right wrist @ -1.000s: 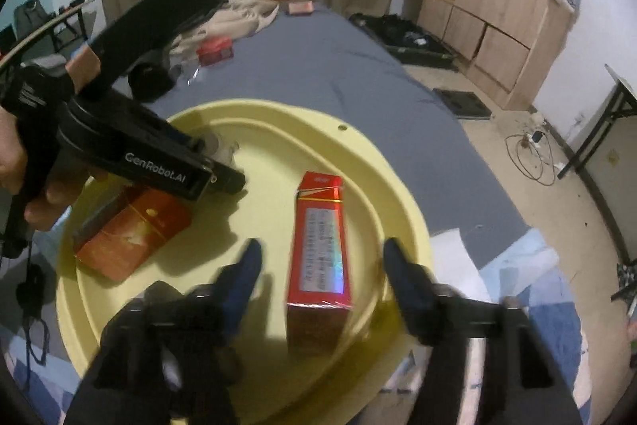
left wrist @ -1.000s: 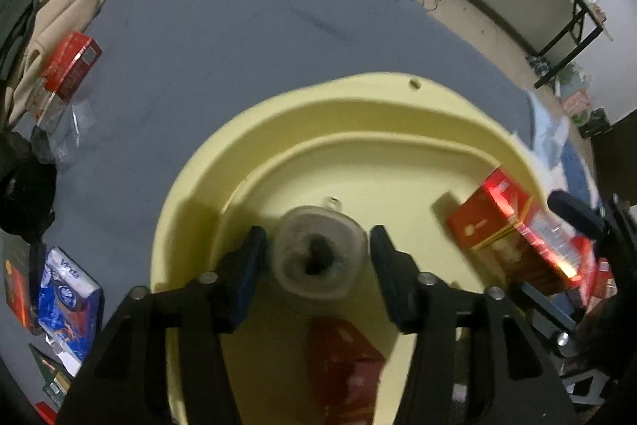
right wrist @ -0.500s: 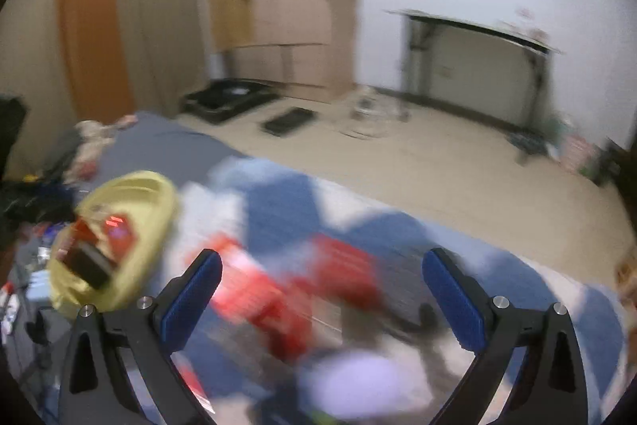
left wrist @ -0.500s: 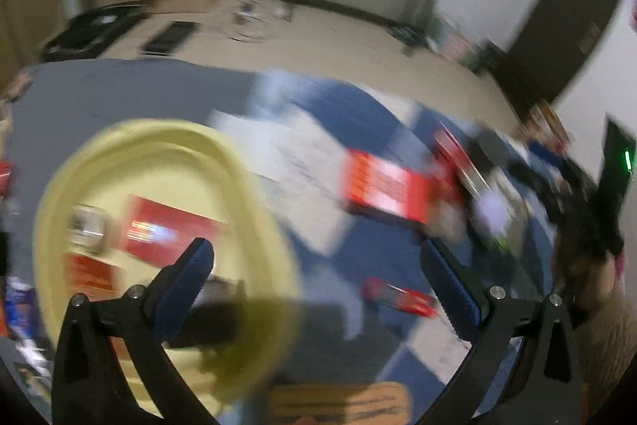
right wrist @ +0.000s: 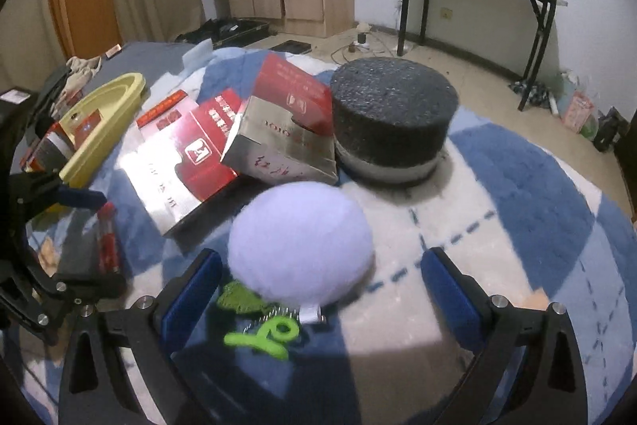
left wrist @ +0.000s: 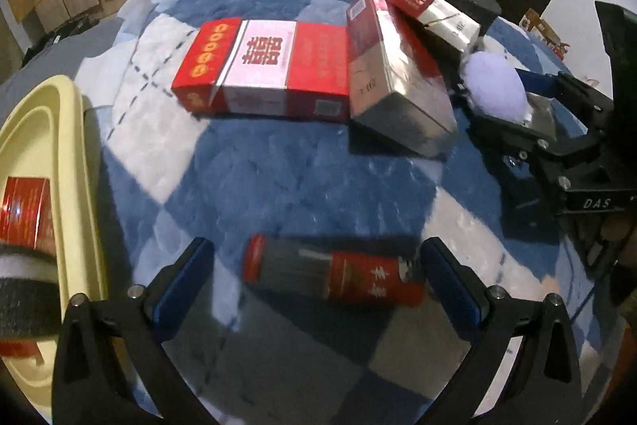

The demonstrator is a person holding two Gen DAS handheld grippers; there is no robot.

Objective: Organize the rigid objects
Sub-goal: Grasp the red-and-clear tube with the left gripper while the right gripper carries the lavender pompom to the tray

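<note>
Both grippers have swung off the yellow tray (left wrist: 67, 162) and now hang over the blue-and-white checked blanket (left wrist: 278, 186); their fingers have just been opening. Tray sits at far left, a red carton (left wrist: 26, 214) lying in it. Left gripper (left wrist: 318, 281): fingers spread wide, a small red-and-grey box (left wrist: 330, 279) lying flat on the blanket between them, its right end near the right finger; contact cannot be told. Beyond it, a large red-and-white carton (left wrist: 266, 66) lies flat, touching a red-and-silver box (left wrist: 394, 82) to its right, with another red-and-silver box (left wrist: 418, 2) leaning on top. Black foam cylinder (right wrist: 392, 118) stands behind these. Right gripper (right wrist: 318, 285): fingers apart, a pale lilac plush ball (right wrist: 300, 245) with green leaf tag (right wrist: 258, 321) sitting between them, close to the left finger, not squeezed
</note>
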